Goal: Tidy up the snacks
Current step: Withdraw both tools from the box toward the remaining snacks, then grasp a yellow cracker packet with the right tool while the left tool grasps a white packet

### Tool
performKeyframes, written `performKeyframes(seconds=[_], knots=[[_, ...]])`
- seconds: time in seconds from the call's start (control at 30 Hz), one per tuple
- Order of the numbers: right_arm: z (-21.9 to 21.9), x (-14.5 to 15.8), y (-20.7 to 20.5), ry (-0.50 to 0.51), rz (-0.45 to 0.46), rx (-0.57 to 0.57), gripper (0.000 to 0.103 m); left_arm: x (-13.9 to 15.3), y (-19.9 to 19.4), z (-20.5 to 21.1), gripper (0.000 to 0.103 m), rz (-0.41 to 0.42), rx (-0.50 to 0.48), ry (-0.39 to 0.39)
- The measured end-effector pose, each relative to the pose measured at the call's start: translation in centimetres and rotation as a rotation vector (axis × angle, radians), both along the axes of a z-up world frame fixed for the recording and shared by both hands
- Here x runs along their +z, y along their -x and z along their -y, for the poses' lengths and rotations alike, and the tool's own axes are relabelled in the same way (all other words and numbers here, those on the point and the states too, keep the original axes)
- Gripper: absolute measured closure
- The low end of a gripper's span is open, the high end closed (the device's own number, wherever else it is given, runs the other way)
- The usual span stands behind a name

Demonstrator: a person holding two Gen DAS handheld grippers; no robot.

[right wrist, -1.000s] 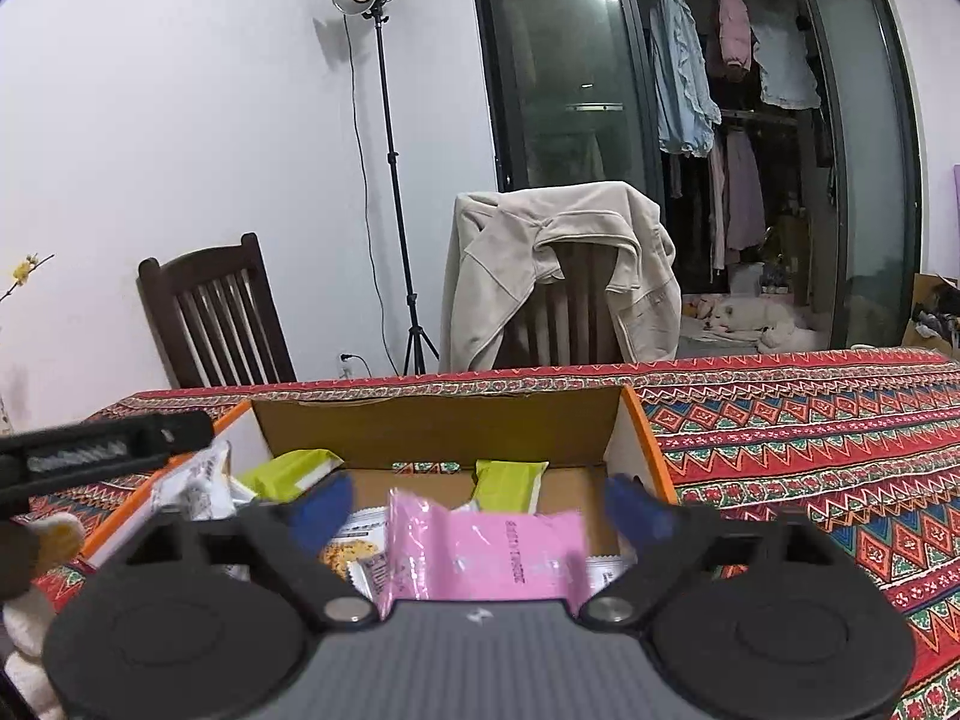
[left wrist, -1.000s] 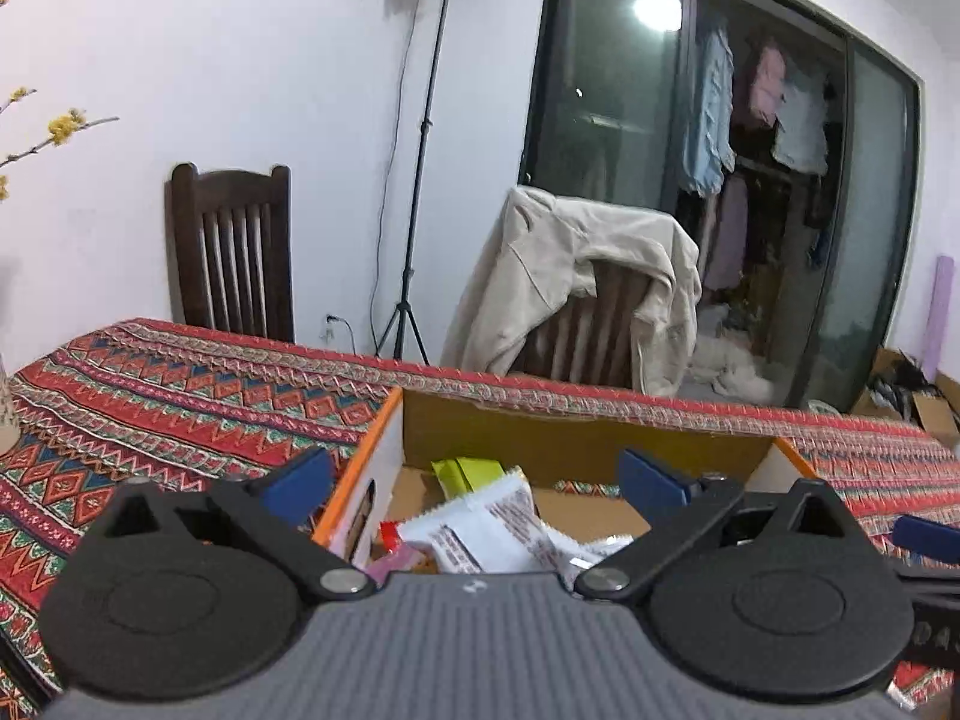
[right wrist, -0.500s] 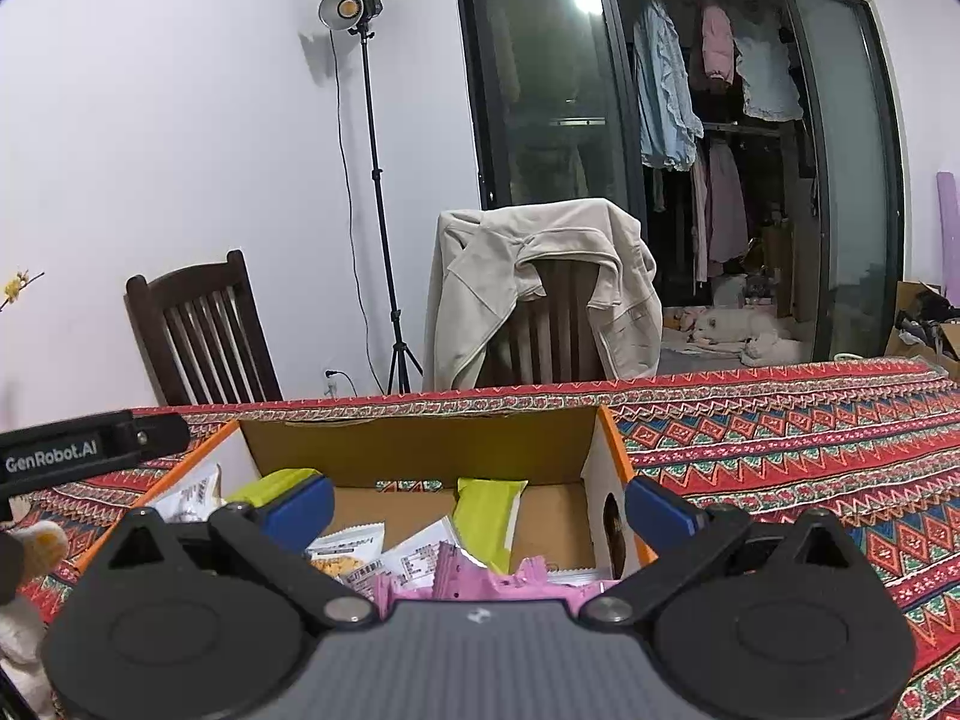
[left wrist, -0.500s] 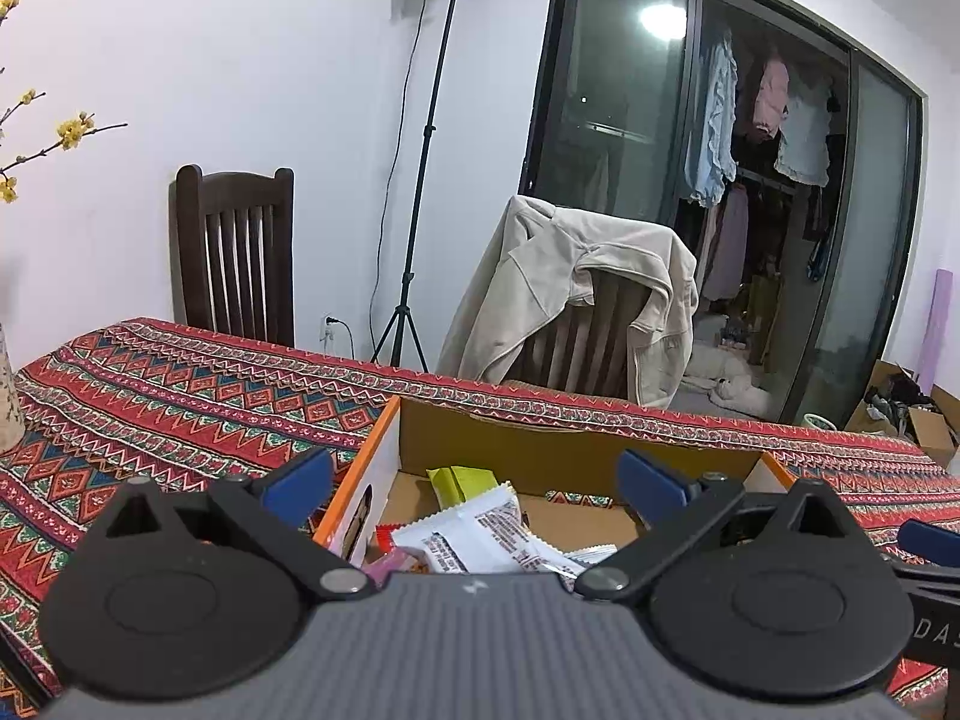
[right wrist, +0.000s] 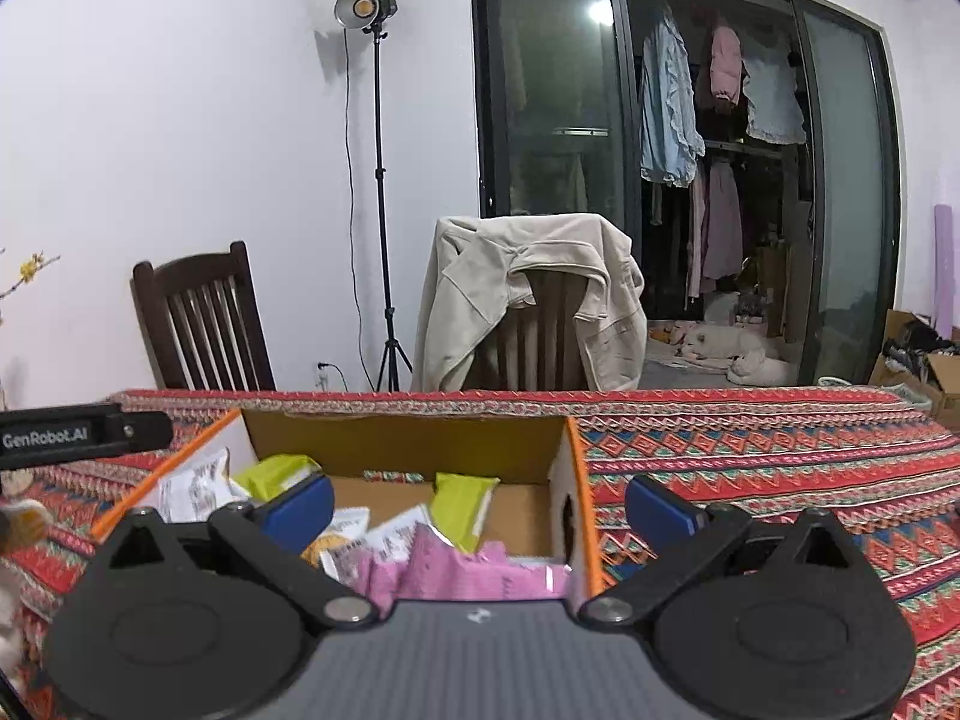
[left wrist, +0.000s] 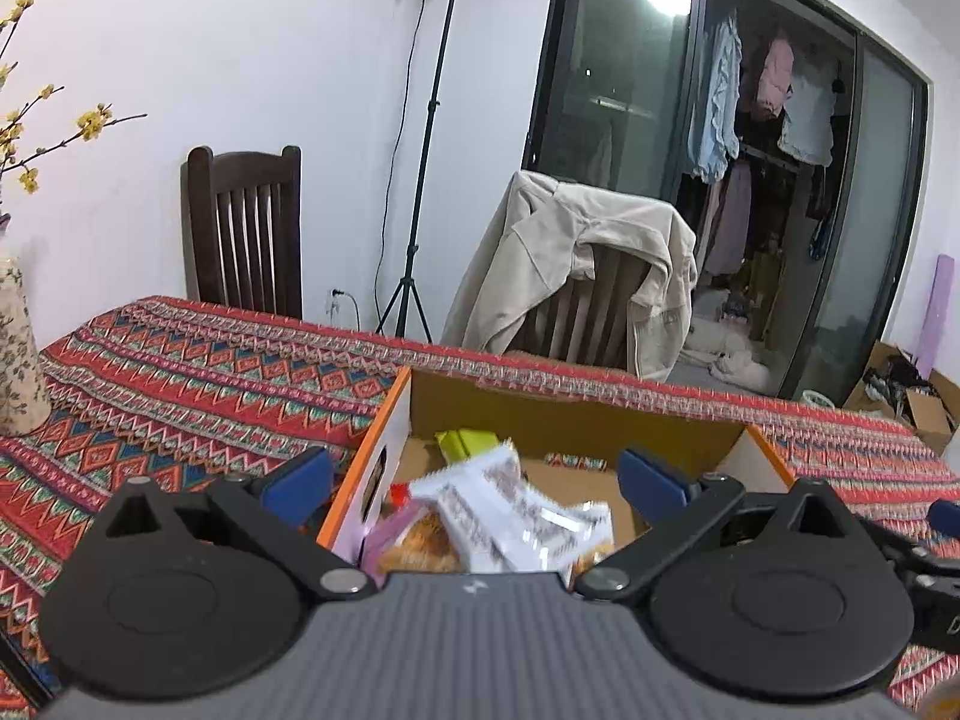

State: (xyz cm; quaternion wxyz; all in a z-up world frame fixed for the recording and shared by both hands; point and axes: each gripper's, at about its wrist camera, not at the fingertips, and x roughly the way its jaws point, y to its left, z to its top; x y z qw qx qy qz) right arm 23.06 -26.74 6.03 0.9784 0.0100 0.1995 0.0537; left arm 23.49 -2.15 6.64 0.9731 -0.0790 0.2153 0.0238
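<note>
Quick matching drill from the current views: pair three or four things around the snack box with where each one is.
Things:
1. pink packet
2. beige jacket
3. lime-green packet
4. light stand

Places:
A. draped over a chair behind the table
B. far part of the cardboard box, near its back wall
C. standing on the floor by the white wall
D. near end of the box, just ahead of the right tongs

Pairs: 1-D, 2-A, 3-B, 4-C

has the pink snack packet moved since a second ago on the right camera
Yes. The pink packet was between the right gripper fingers, covering the box's back wall; now it lies low in the cardboard box, jaws open.
</note>
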Motion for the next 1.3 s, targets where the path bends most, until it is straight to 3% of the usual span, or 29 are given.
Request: performKeyframes(seconds=[0.43,0.83,1.1,1.3], knots=[[3.2,-1.8,4.9,0.036,-0.065,0.000,0.000,-2.4,4.0,-0.1,0.000,-0.108,-0.042,-0.041],[5.3,-5.6,7.2,0.097,-0.195,0.016,0.000,-5.3,6.7,-0.6,0.000,-0.175,-0.073,-0.032],[5.8,-7.9,7.2,0.100,-0.278,0.029,0.000,-7.0,6.6,-1.2,0.000,-0.180,-0.078,-0.013],[4.8,-8.1,4.8,0.089,-0.306,0.025,0.000,-7.4,6.5,-1.8,0.000,-0.187,-0.078,0.009]])
